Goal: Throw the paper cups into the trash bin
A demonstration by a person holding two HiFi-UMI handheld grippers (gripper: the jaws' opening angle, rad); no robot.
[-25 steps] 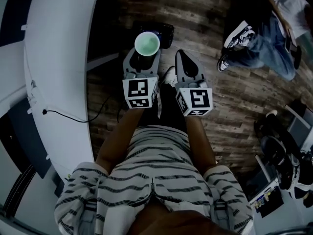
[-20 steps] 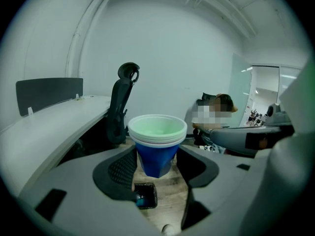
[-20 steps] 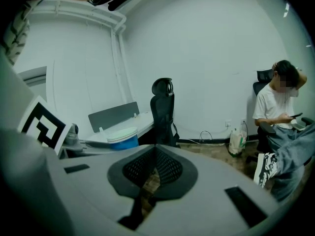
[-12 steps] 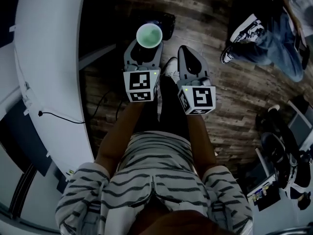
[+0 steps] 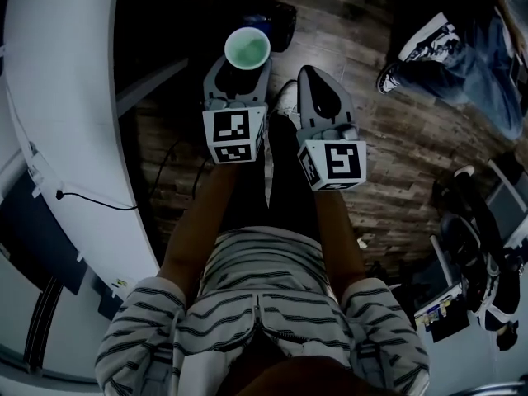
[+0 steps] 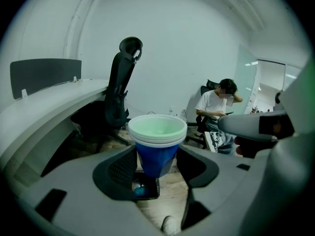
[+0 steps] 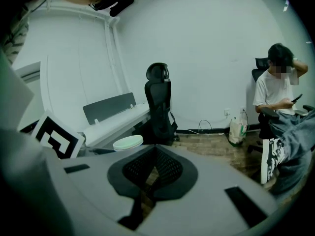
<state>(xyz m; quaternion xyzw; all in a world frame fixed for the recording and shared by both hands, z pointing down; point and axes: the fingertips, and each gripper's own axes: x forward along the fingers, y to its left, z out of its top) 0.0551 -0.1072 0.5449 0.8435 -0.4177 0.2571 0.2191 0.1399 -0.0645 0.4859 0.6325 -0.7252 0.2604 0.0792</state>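
A stack of blue paper cups [image 5: 247,48] with white rims stands upright between the jaws of my left gripper [image 5: 245,66], which is shut on the stack. In the left gripper view the cups [image 6: 156,146] fill the gap between the dark pads. Under them on the wooden floor sits a dark trash bin [image 6: 146,188] with something blue inside; from the head view its bin [image 5: 279,23] edge shows just beyond the cups. My right gripper [image 5: 312,77] hangs beside the left one, jaws shut and empty [image 7: 155,150]. The cups' rim [image 7: 128,142] shows at its left.
A curved white desk [image 5: 66,97] runs along the left. A black office chair [image 6: 120,82] stands by it. A person [image 6: 216,107] sits on a chair at the right, legs stretched over the floor [image 5: 462,64]. A white shoe [image 5: 285,99] is below the grippers.
Both grippers have sunk toward the floor, the cup stack still in the left one, now closer over the dark bin. The right gripper stayed shut.
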